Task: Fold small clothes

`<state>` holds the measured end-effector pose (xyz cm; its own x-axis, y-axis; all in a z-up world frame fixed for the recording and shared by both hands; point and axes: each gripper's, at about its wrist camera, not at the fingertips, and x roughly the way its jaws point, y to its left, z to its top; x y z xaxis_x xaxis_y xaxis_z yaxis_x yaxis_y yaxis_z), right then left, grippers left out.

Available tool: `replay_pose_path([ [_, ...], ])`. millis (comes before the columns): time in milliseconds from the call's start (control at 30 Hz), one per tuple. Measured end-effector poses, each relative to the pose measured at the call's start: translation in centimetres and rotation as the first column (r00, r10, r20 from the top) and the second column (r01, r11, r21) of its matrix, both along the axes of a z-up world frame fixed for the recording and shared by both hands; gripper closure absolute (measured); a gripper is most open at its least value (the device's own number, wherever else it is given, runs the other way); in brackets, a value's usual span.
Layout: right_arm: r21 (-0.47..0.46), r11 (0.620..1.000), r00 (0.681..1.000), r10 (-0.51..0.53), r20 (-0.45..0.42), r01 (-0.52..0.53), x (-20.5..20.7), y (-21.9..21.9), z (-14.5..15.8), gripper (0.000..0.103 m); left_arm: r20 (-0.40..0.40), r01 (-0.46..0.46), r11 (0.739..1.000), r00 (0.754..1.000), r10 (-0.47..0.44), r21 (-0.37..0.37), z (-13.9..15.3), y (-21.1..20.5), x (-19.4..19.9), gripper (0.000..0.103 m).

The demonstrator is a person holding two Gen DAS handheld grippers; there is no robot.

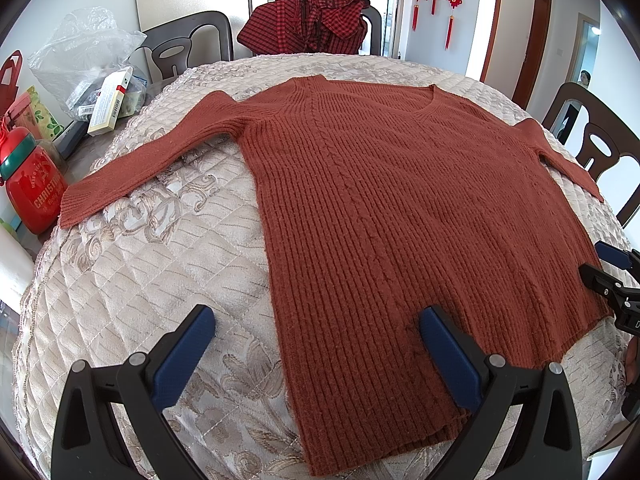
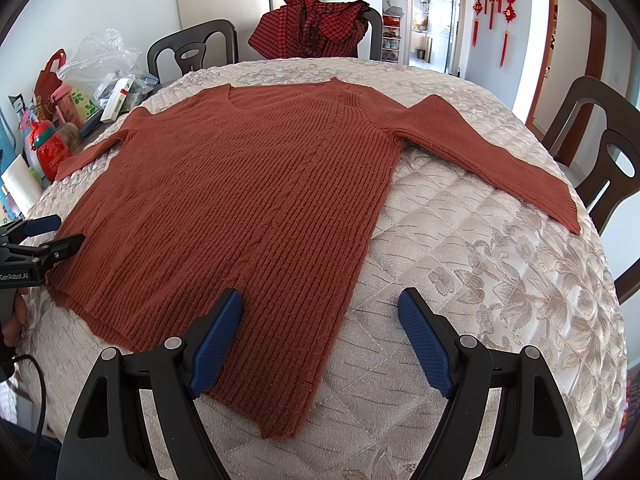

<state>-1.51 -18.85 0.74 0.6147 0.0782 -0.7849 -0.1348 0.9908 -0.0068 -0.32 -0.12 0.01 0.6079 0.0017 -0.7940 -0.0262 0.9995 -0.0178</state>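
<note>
Lying flat on the quilted tabletop (image 1: 132, 280), front up, sleeves spread: rust-red knit sweater (image 1: 400, 200). Right cuff cut off past the tabletop edge in the left wrist view; visible whole in the right wrist view. Near hem corners partly masked by the fingers (image 1: 188, 360). Left gripper (image 1: 316, 356) spread wide, straddling the sweater's left hem edge, holding nothing. Right gripper (image 2: 320, 340) equally wide, straddling the sweater's right hem edge, holding nothing. Contact with the knit not determinable. Beyond the sweater's collar: red checked garment (image 2: 316, 26), heaped, form unclear.
</note>
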Motion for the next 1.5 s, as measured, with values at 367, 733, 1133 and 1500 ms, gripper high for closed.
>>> replay_pose_path([
  [367, 0.001, 1.0, 1.0, 0.0, 0.0, 0.0, 0.0, 0.0, 0.01, 0.023, 0.0, 0.0, 1.0, 1.0, 0.0, 0.0, 0.0, 0.0, 0.0, 0.0],
  [733, -0.001, 1.0, 1.0, 0.0, -0.001, 0.0, 0.01, 0.03, 0.02, 0.023, 0.001, 0.0, 1.0, 1.0, 0.0, 0.0, -0.01, 0.01, -0.01, 0.0],
  [1133, 0.0, 1.0, 1.0, 0.007, -0.01, -0.007, 0.18, 0.09, -0.02, 0.023, -0.005, -0.001, 1.0, 1.0, 0.001, 0.001, 0.3, 0.34, 0.16, 0.0],
  [1500, 0.004, 1.0, 0.999, 0.008, -0.037, -0.008, 0.36, 0.08, 0.17, 0.023, -0.018, 0.001, 1.0, 1.0, -0.001, 0.006, 0.17, 0.36, 0.58, 0.0],
])
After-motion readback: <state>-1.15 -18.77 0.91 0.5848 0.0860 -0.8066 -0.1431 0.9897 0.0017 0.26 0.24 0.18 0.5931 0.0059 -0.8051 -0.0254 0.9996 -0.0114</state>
